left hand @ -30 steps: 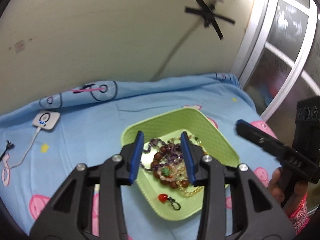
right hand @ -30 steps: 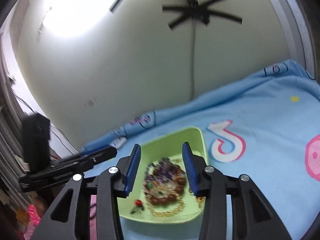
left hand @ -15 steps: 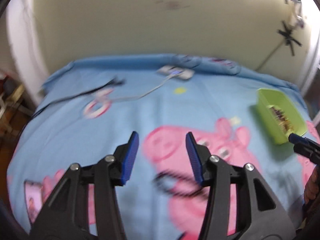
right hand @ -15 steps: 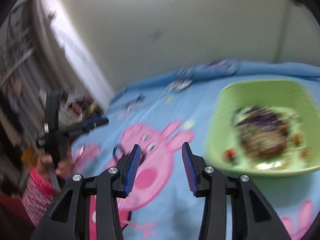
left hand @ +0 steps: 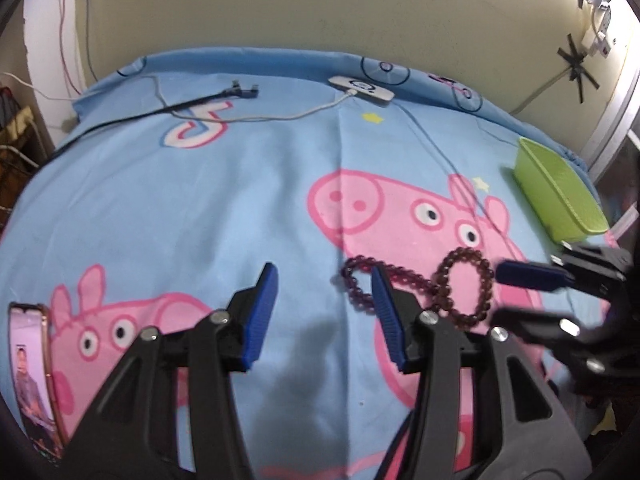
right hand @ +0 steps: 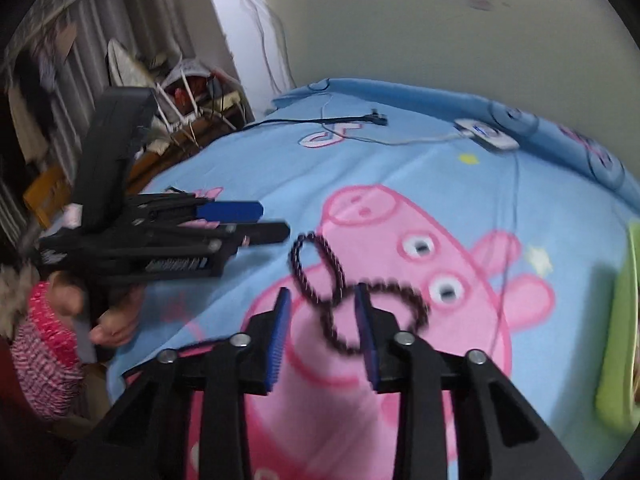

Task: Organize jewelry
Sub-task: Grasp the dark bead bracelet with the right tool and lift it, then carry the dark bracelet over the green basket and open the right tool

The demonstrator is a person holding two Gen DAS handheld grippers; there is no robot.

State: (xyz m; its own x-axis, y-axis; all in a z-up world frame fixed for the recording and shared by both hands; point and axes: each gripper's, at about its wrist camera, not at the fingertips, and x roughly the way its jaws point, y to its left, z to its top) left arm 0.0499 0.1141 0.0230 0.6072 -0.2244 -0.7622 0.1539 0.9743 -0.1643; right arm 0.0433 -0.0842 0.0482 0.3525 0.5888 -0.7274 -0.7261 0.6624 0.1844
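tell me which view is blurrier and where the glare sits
Right wrist view is blurrier: the beaded bracelet smears and the room at left streaks. Left wrist view is sharper on the bedsheet, though the right tool blurs; glare washes out its top right corner; fisheye curves the bed edge.

The bedsheet is light blue, printed with large pink cartoon pigs, small yellow stars and a pink, white and blue musical-note logo. On it lie a dark purple-red beaded bracelet, a lime-green tray, a white charger block with a white cable, and a black cable. Both grippers are black with blue fingers, and the sleeve is red-and-white striped.
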